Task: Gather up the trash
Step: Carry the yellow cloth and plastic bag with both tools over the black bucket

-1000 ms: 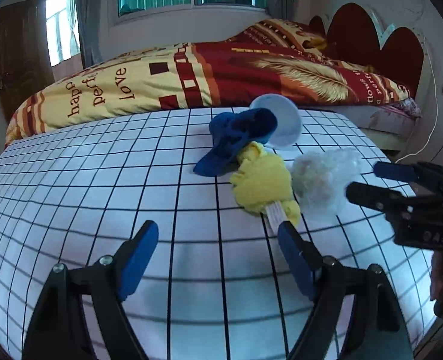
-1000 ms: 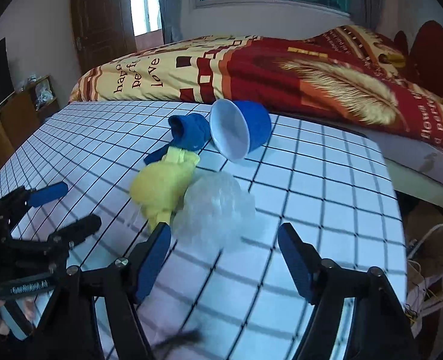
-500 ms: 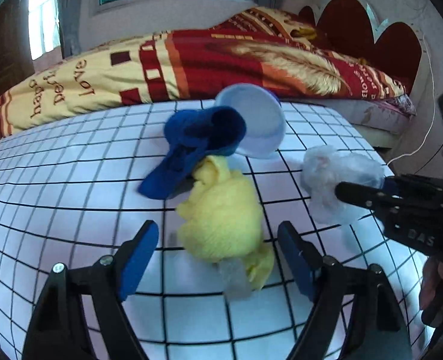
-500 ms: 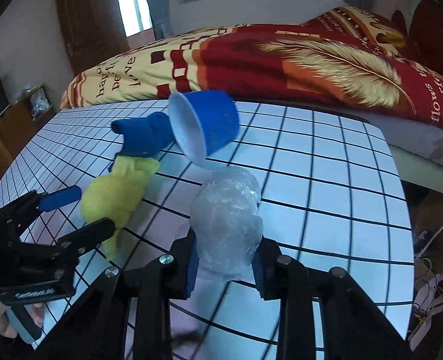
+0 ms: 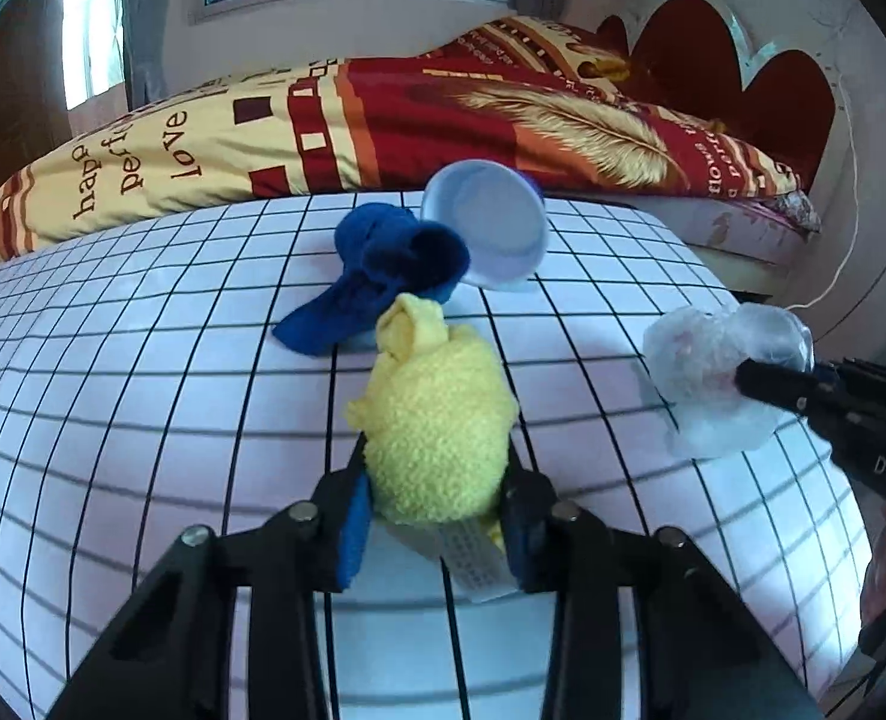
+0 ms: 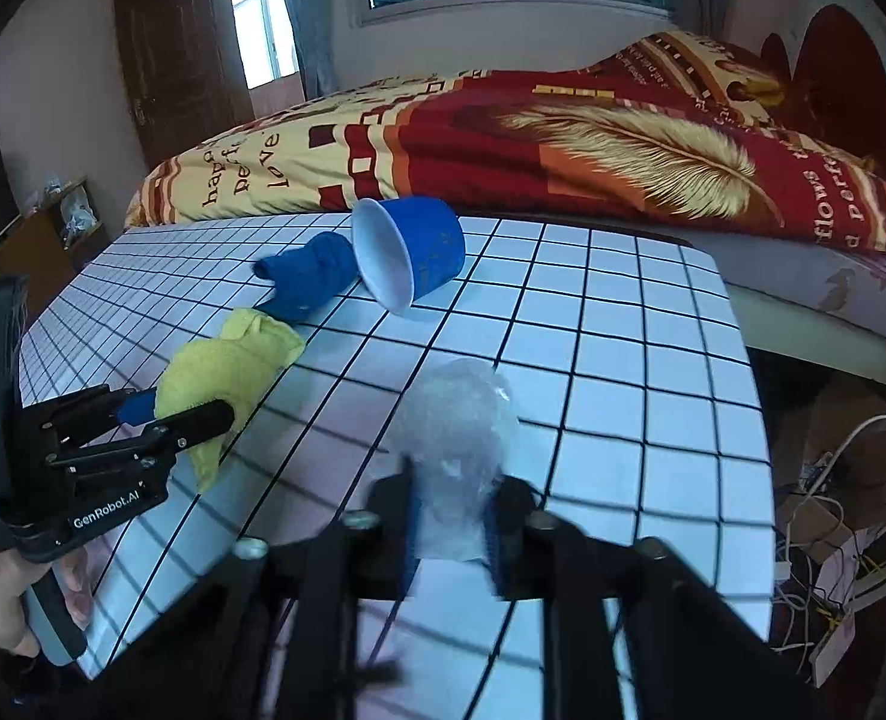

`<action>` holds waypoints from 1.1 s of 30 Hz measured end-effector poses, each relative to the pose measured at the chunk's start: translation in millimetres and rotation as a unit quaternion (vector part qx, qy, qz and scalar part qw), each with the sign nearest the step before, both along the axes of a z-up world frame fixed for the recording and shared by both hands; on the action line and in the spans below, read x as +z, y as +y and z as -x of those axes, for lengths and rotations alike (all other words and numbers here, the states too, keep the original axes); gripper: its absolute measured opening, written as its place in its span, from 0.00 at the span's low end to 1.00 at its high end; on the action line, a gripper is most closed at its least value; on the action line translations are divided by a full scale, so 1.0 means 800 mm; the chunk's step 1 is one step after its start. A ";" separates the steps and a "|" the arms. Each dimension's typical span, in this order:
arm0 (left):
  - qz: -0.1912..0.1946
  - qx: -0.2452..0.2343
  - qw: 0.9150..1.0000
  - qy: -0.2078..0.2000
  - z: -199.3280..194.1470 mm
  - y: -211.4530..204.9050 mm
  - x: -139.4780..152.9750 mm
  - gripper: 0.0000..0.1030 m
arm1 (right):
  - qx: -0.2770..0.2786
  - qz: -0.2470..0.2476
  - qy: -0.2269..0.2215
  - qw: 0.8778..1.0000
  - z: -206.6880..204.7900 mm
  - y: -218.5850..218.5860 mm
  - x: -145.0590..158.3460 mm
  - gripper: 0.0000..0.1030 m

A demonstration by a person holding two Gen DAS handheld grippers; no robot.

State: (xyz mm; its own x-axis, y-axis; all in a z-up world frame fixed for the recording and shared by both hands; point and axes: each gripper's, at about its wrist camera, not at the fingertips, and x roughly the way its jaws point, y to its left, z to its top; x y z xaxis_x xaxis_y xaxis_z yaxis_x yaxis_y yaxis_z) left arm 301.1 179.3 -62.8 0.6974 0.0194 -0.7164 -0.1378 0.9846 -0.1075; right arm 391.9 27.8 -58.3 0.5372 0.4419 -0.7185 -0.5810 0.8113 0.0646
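My left gripper is shut on a fluffy yellow sock with a white tag, resting on the gridded table. The sock also shows in the right wrist view, in the left gripper. My right gripper is shut on a crumpled clear plastic wad, also seen in the left wrist view in the right gripper. A blue sock lies beyond, touching a tipped blue cup.
A bed with a red and yellow quilt stands just behind the table. The table's right edge drops to a floor with cables. A dark door and shelf are at the left.
Both grippers moved forward and closed: the left onto the yellow sock, the right onto the plastic wad, which it now holds slightly raised.
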 end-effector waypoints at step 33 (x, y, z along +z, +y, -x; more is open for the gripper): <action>-0.017 -0.116 0.991 -0.068 0.173 -0.152 0.071 0.35 | -0.101 -0.048 -0.069 0.991 0.243 -0.209 0.100 0.04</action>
